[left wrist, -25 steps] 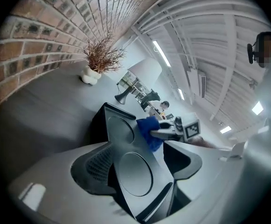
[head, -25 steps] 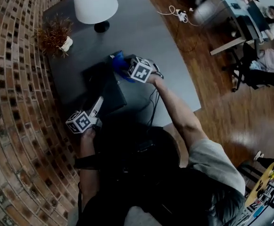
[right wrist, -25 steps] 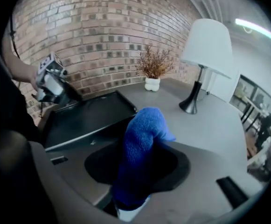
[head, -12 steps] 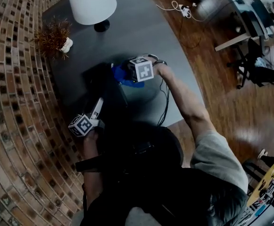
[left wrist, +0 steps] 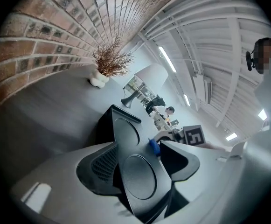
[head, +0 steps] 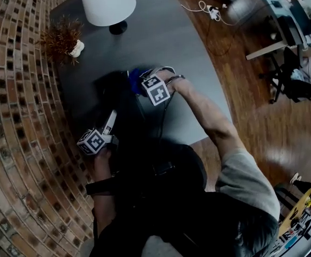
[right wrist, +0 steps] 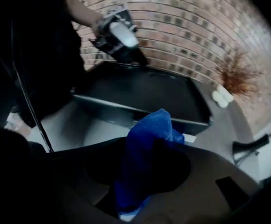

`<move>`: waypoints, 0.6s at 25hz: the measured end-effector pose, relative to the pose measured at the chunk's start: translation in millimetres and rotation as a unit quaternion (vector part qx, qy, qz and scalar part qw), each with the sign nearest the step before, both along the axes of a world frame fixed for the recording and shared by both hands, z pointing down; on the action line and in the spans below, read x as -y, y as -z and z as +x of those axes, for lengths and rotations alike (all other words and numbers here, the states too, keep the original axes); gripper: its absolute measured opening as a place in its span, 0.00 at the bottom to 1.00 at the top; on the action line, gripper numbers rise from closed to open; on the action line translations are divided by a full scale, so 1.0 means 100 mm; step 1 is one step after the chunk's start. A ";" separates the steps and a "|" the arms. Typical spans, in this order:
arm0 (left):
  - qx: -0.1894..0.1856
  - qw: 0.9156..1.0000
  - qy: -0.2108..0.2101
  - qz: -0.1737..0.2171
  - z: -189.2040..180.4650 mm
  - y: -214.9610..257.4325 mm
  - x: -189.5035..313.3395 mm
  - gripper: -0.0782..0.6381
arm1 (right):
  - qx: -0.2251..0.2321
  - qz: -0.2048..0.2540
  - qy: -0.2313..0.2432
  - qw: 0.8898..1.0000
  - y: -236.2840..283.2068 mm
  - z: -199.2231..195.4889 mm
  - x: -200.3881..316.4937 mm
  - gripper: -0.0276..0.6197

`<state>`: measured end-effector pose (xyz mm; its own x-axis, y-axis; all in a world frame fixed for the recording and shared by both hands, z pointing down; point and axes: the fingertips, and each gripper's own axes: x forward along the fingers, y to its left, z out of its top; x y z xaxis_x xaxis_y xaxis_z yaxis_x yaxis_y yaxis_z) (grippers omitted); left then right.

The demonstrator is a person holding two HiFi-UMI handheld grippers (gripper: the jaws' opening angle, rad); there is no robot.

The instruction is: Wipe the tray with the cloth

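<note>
Left gripper jaws, just closing, are pinching tray rim to steady it while right gripper is clamping cloth, aiming at it.

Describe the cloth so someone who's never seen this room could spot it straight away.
Find the dark grey table along the brick wall, then the black tray on it. At the tray's edge away from the wall, the right gripper pinches a bunched cloth, which is the only bright blue thing there.
</note>
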<state>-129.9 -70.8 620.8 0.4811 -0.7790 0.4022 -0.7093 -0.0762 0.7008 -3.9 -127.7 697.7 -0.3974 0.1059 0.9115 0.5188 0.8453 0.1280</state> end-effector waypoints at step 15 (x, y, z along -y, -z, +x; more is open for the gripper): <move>-0.001 1.000 0.005 0.007 0.00 -0.02 -0.01 0.49 | 0.029 0.049 -0.069 0.996 -0.05 -0.19 0.36 0.28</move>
